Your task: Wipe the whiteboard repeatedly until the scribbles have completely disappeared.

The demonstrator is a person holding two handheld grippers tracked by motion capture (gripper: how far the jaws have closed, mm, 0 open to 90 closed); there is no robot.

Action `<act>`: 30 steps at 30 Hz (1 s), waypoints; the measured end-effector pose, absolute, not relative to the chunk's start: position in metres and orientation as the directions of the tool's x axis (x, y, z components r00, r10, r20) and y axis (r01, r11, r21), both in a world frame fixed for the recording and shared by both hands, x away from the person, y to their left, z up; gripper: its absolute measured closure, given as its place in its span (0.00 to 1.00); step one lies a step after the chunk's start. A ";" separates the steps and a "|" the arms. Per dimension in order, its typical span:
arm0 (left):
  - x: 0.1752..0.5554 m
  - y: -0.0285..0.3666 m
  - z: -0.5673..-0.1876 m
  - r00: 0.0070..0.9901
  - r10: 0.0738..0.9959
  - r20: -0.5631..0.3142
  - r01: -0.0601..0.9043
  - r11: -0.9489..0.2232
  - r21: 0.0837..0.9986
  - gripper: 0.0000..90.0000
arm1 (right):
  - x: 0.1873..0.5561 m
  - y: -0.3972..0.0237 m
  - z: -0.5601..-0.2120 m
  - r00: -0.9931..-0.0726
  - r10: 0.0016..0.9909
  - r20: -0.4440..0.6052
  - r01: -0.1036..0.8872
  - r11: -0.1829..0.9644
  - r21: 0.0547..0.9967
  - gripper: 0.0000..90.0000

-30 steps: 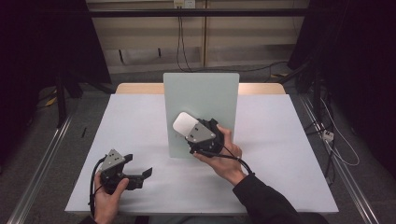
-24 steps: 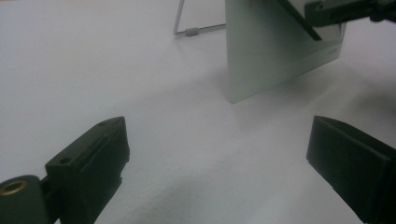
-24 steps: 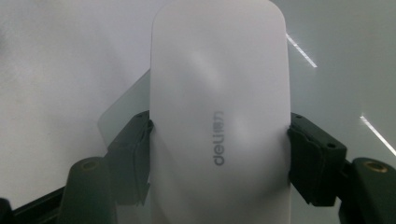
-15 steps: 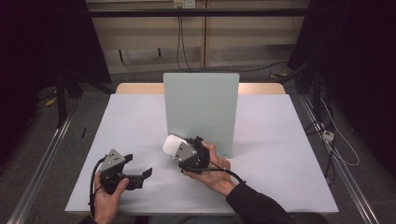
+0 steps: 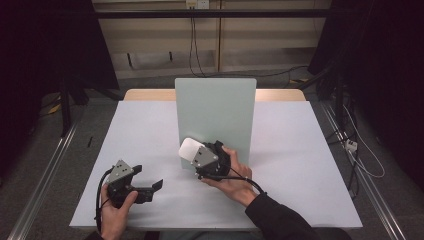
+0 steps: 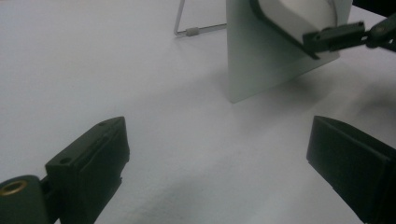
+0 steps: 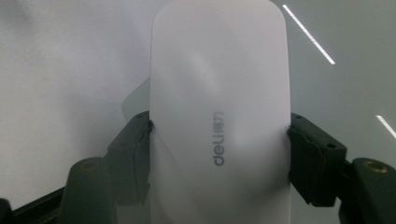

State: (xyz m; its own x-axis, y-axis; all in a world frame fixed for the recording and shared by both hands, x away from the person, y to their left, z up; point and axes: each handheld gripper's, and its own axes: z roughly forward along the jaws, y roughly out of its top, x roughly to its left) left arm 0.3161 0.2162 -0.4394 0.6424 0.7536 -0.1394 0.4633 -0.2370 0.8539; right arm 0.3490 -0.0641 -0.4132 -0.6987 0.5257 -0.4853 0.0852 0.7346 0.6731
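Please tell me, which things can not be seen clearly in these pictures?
- Eraser: its lower end is cut off by the bottom edge in the right gripper view.
- Board: its back and stand are hidden by its own face in the high view.
- Right gripper: its jaws are hidden under its body there.

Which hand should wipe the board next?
Right. Its tool already clamps the white rounded plastic eraser against the upright pale-green board. The left tool rests open, empty, farther away.
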 end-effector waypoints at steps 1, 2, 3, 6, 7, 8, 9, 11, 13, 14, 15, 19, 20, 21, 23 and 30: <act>0.316 0.216 -0.439 0.643 0.753 -0.140 0.463 -0.237 0.854 0.06 | 0.350 -0.066 -0.410 -0.690 0.531 -0.491 0.082 0.732 0.676 0.35; 0.316 0.216 -0.439 0.644 0.752 -0.140 0.462 -0.236 0.855 0.06 | 0.351 -0.069 -0.407 -0.684 0.538 -0.492 0.082 0.728 0.681 0.35; 0.316 0.216 -0.439 0.643 0.753 -0.140 0.462 -0.236 0.855 0.06 | 0.352 -0.071 -0.403 -0.677 0.544 -0.496 0.082 0.725 0.684 0.35; 0.316 0.216 -0.440 0.642 0.753 -0.140 0.463 -0.235 0.855 0.06 | 0.356 -0.077 -0.389 -0.651 0.568 -0.503 0.082 0.712 0.698 0.35; 0.316 0.216 -0.440 0.642 0.754 -0.140 0.463 -0.235 0.855 0.06 | 0.358 -0.079 -0.384 -0.641 0.575 -0.508 0.077 0.707 0.703 0.35; 0.316 0.216 -0.440 0.643 0.753 -0.140 0.464 -0.237 0.854 0.06 | 0.360 -0.081 -0.379 -0.631 0.589 -0.505 0.080 0.697 0.712 0.35; 0.316 0.216 -0.440 0.643 0.753 -0.140 0.463 -0.237 0.854 0.06 | 0.362 -0.083 -0.374 -0.622 0.596 -0.507 0.077 0.692 0.718 0.35; 0.316 0.216 -0.440 0.643 0.753 -0.141 0.463 -0.237 0.854 0.06 | 0.365 -0.087 -0.366 -0.599 0.622 -0.504 0.077 0.671 0.737 0.35; 0.316 0.216 -0.440 0.644 0.752 -0.141 0.462 -0.236 0.855 0.06 | 0.366 -0.088 -0.365 -0.594 0.628 -0.503 0.074 0.665 0.743 0.35; 0.316 0.216 -0.439 0.642 0.754 -0.140 0.464 -0.236 0.854 0.06 | 0.365 -0.087 -0.366 -0.588 0.626 -0.511 0.072 0.670 0.738 0.35; 0.316 0.216 -0.439 0.642 0.754 -0.141 0.465 -0.236 0.853 0.06 | 0.363 -0.085 -0.370 -0.597 0.616 -0.514 0.071 0.679 0.731 0.35; 0.316 0.216 -0.439 0.644 0.752 -0.140 0.463 -0.238 0.854 0.06 | 0.357 -0.077 -0.388 -0.630 0.588 -0.508 0.074 0.697 0.714 0.35; 0.316 0.216 -0.440 0.644 0.752 -0.140 0.463 -0.238 0.854 0.06 | 0.355 -0.075 -0.392 -0.636 0.579 -0.510 0.074 0.704 0.707 0.35; 0.316 0.216 -0.440 0.644 0.753 -0.139 0.463 -0.238 0.854 0.06 | 0.354 -0.074 -0.396 -0.645 0.572 -0.507 0.075 0.708 0.702 0.35; 0.316 0.216 -0.440 0.643 0.753 -0.141 0.463 -0.235 0.855 0.06 | 0.351 -0.070 -0.406 -0.667 0.553 -0.499 0.078 0.718 0.691 0.35; 0.316 0.216 -0.439 0.644 0.752 -0.141 0.463 -0.236 0.855 0.06 | 0.342 -0.058 -0.432 -0.724 0.481 -0.494 0.073 0.765 0.639 0.35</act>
State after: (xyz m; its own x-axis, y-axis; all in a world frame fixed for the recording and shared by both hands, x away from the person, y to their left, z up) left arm 0.3160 0.2160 -0.4395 0.6439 0.7520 -0.1412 0.4626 -0.2357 0.8547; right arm 0.3422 -0.0583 -0.4320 -0.7244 0.4812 -0.4937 0.0728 0.7655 0.6393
